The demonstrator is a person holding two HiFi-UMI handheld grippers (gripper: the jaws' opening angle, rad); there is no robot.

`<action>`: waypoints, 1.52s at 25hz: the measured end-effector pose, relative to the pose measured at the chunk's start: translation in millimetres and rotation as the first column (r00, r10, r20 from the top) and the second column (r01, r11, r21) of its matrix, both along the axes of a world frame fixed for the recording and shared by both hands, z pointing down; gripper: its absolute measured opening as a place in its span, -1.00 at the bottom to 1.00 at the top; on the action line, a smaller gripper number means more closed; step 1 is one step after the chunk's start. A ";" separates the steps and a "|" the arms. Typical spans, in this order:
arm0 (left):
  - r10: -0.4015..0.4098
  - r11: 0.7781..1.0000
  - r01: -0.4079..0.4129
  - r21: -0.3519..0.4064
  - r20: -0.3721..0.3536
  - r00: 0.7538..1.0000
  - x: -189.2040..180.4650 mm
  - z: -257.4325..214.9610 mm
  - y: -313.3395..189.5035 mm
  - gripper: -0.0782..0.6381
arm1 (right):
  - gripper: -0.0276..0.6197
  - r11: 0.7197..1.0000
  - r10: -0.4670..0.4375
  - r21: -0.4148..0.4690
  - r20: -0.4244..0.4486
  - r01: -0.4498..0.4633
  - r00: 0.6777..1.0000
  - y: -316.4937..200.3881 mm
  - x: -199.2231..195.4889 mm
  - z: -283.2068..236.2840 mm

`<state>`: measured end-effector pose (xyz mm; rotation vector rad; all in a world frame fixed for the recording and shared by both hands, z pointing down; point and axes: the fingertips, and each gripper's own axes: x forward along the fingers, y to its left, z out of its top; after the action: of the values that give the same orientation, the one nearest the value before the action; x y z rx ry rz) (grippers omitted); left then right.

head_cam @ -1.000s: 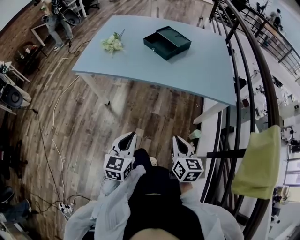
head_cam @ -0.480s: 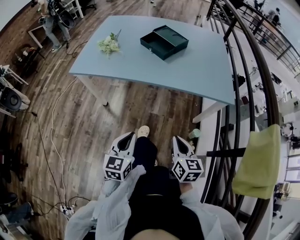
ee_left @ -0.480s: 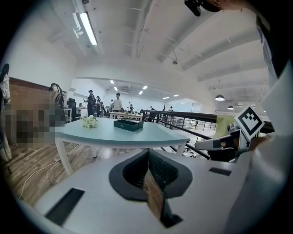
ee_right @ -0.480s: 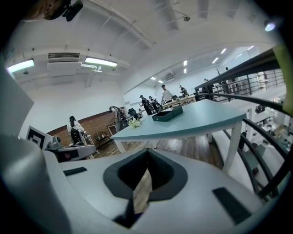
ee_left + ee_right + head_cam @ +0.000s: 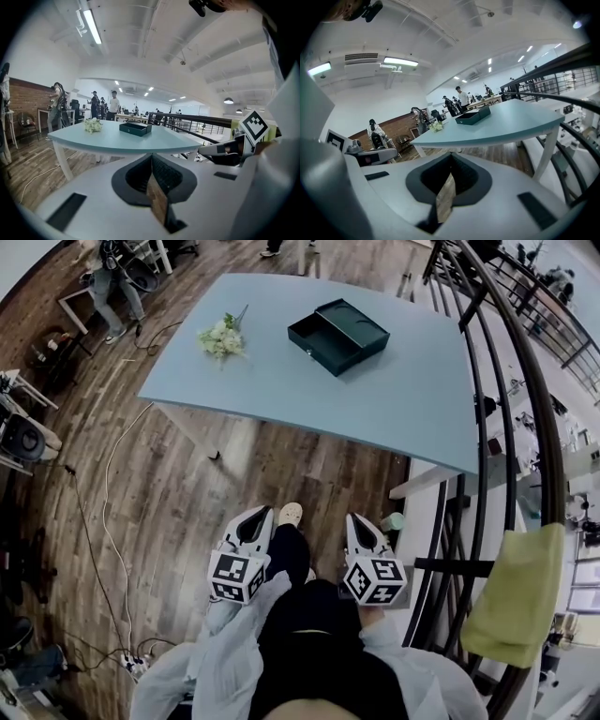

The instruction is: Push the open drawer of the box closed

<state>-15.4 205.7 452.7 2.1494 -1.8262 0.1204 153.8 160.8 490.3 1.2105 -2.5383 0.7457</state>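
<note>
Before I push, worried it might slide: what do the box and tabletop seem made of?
The box: dark green, matte, crisp edges; perhaps wrapped card or painted wood, unclear. The tabletop: pale blue, smooth, even, slight sheen; likely laminate or painted board.

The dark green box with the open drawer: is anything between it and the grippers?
Nothing visible. The left gripper and right gripper hang short of the pale blue table; only bare floor and tabletop lie before the dark green box. The white flower bunch sits aside, left.
</note>
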 end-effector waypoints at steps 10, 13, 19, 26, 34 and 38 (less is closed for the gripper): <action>0.019 1.000 -0.019 0.008 0.009 1.000 -45.7 -14.1 -101.2 -0.73 | -0.90 1.000 0.007 -0.003 0.029 -0.007 1.000 -95.9 -50.6 -13.8; 0.034 0.999 -0.034 0.012 0.012 0.999 -56.0 -17.3 -130.0 -0.73 | -0.90 1.000 0.019 -0.001 0.027 -0.019 0.999 -122.6 -61.8 -17.5; 0.058 0.998 -0.058 0.024 -0.004 0.998 -81.2 -19.3 -179.0 -0.73 | -0.90 0.999 0.042 -0.005 0.001 -0.042 0.999 -167.2 -83.2 -17.8; 0.110 0.993 -0.110 0.039 -0.005 0.994 -111.8 -18.8 -230.4 -0.73 | -0.90 0.995 0.102 -0.024 0.041 -0.101 0.994 -208.8 -110.3 -18.4; 0.148 0.989 -0.148 0.020 -0.017 0.989 -114.4 -6.8 -248.8 -0.73 | -0.90 0.987 0.151 -0.054 0.033 -0.149 0.988 -222.9 -109.6 -9.6; 0.160 0.987 -0.160 -0.009 -0.017 0.987 -115.3 3.0 -250.0 -0.73 | -0.90 0.983 0.170 -0.074 0.035 -0.167 0.985 -229.1 -111.6 -6.8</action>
<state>-130.7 -44.3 455.7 2.2808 -1.6393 0.1478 42.2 -68.4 483.5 1.4137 -2.4409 0.8986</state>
